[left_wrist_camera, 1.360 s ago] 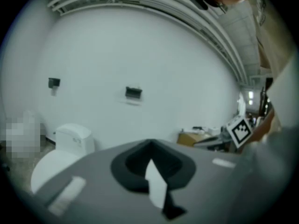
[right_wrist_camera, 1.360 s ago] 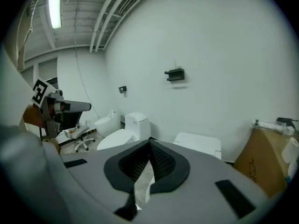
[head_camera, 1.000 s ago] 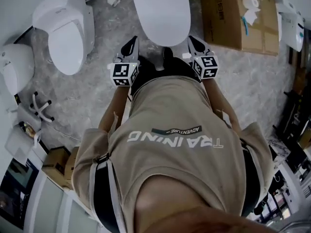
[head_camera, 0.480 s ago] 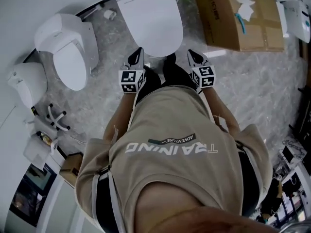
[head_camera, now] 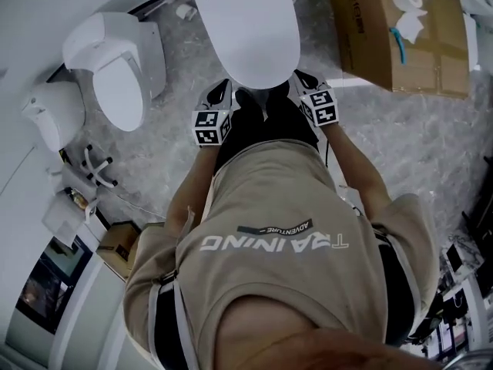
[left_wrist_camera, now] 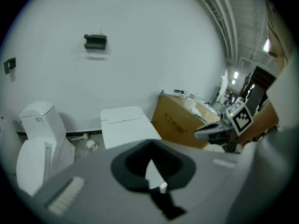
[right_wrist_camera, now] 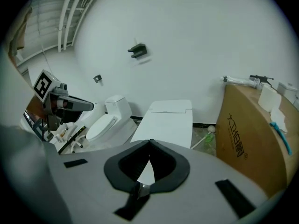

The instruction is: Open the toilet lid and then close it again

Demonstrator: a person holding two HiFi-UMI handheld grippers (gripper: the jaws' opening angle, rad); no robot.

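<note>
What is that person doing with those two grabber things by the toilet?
A person stands over a white toilet, holding a gripper in each hand. The left gripper and the right gripper are on either side of the front end of the toilet lid. Both have their jaws together and hold nothing. The lid is down, so it has not been opened yet. Another toilet and a cardboard box stand nearby.

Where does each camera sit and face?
Head view: on the person's head, facing steeply down; torso, left gripper, right gripper flanking the toilet lid.
Left gripper view: on left gripper, facing the wall past its shut jaws; right gripper at right.
Right gripper view: on right gripper, likewise; left gripper at left.
All share the toilet lid and cardboard box.
</note>
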